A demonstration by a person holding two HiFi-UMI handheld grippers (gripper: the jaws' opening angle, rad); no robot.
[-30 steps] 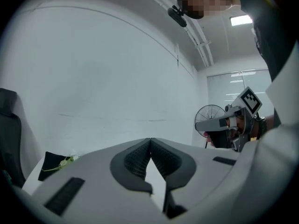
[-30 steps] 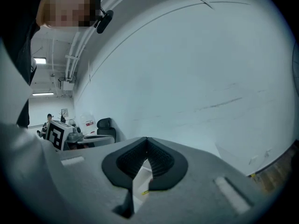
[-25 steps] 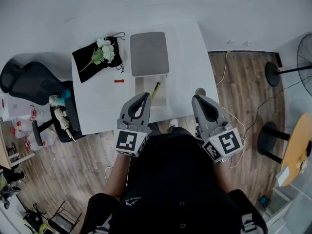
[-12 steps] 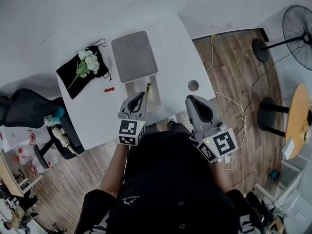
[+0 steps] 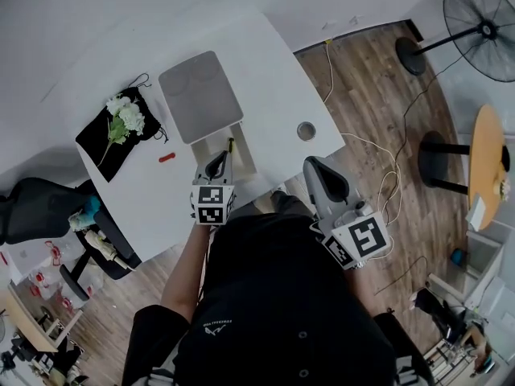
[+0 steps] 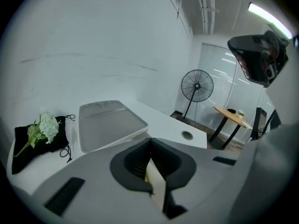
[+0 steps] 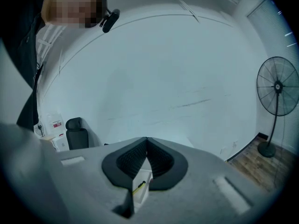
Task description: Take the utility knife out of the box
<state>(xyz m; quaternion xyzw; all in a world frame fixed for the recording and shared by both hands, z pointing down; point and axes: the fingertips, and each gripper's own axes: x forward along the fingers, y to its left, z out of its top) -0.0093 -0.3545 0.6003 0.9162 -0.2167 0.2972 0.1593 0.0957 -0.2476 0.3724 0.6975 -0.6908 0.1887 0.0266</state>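
Note:
On the white table [image 5: 273,79] a shallow white box [image 5: 241,156] stands open, its grey lid [image 5: 199,95] folded back. A yellow and black utility knife [image 5: 229,145] lies inside. My left gripper [image 5: 219,159] hangs over the box's near end, shut and empty. In the left gripper view the left gripper [image 6: 150,140] has its tips together, with the box wall [image 6: 157,188] showing through the gap and the lid [image 6: 110,125] beyond. My right gripper [image 5: 311,164] stays off the table's near edge, also shut and empty. The right gripper view shows the right gripper [image 7: 147,140], the box [image 7: 141,178] and the knife [image 7: 138,186].
A black bag [image 5: 100,147] with white flowers [image 5: 121,115] and a small red thing [image 5: 166,158] lie left of the box. A round cable hole [image 5: 306,130] is at its right. A black chair [image 5: 36,207] stands left, a fan [image 5: 483,26] and a round wooden table [image 5: 487,167] right.
My left gripper has sunk toward the table and now sits over the box's near end, still shut. The right gripper has hardly moved. The head view has swung, so the table sits further left.

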